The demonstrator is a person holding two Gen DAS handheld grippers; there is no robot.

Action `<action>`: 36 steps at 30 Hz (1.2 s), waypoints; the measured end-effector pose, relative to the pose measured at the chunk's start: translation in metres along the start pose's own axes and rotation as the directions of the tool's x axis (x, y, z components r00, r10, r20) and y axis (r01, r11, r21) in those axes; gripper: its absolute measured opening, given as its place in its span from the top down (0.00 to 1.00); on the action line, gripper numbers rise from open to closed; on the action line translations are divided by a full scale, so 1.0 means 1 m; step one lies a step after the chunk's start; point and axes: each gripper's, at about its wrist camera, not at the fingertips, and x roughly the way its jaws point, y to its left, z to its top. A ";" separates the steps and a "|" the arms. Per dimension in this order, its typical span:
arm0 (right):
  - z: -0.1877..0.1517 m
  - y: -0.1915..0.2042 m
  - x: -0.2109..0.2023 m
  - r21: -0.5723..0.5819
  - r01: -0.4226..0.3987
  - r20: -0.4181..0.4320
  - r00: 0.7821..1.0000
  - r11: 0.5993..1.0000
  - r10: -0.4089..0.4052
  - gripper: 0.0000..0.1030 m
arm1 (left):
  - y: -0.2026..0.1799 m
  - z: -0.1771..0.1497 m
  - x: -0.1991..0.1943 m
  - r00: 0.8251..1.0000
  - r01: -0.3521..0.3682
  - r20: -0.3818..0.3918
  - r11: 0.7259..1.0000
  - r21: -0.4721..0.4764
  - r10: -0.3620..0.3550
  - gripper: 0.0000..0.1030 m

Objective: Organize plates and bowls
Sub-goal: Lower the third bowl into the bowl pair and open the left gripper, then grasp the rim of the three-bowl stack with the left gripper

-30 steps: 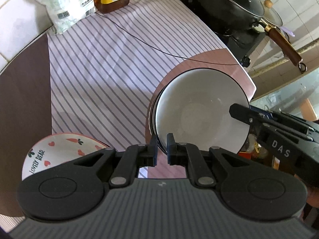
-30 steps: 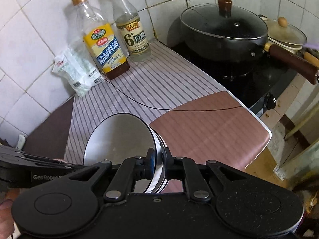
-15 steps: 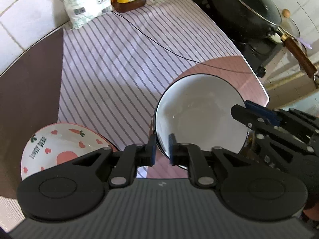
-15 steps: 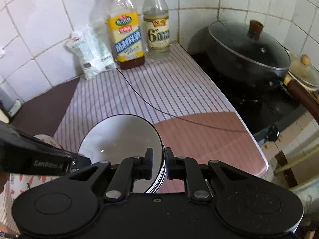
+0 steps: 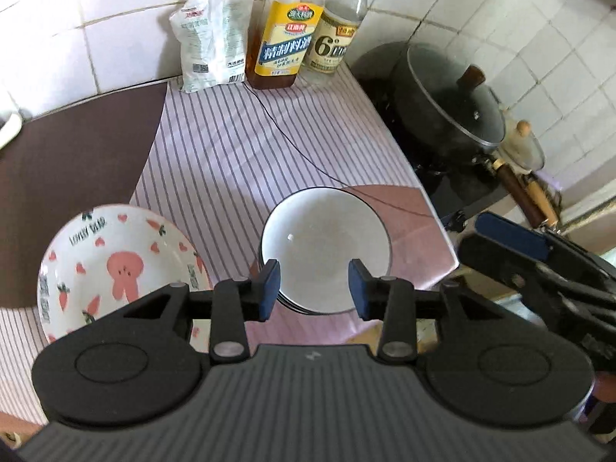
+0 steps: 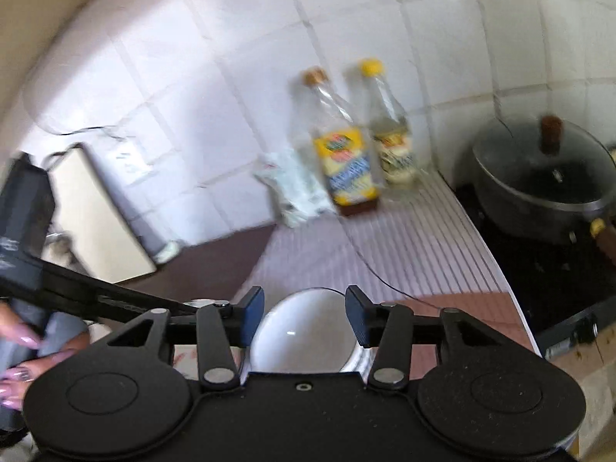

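Note:
A stack of white dark-rimmed bowls [image 5: 327,242] rests on the striped cloth near the counter's right edge. My left gripper [image 5: 313,288] hovers above its near rim, jaws opening, pads clear of the bowls. Left of the stack sits a bowl with a pink rabbit print [image 5: 115,265]. In the right wrist view the same white stack [image 6: 304,331] lies below my right gripper [image 6: 304,315], whose jaws are also opening with nothing pressed between them. The right gripper's body [image 5: 539,269] shows at the right of the left wrist view.
Two bottles [image 5: 285,38] and a white packet [image 5: 211,42] stand against the tiled wall. A lidded black pan [image 5: 450,107] sits on the stove to the right. A thin wire [image 5: 308,158] crosses the cloth. A hand [image 6: 19,358] holds the left gripper.
Both grippers were shut on the white bowl stack's rim; both have let go and lifted away, jaws spreading. The stack now sits flat on the cloth. The right wrist view swung up toward the wall.

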 end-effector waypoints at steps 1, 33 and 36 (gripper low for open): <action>0.001 0.004 -0.007 -0.032 -0.026 0.006 1.000 0.999 0.026 0.40 | -0.001 -0.004 -0.001 1.000 0.002 0.007 1.000 -0.014 -0.002 0.63; -0.125 -0.065 0.102 -0.414 -0.102 -0.092 0.993 0.905 0.070 0.10 | 0.012 -0.068 0.069 0.996 0.018 0.090 0.915 -0.402 0.021 0.39; -0.127 -0.059 0.112 -0.453 -0.123 -0.082 0.992 0.883 0.096 0.10 | 0.014 -0.065 0.077 0.994 -0.031 0.079 0.909 -0.415 0.070 0.39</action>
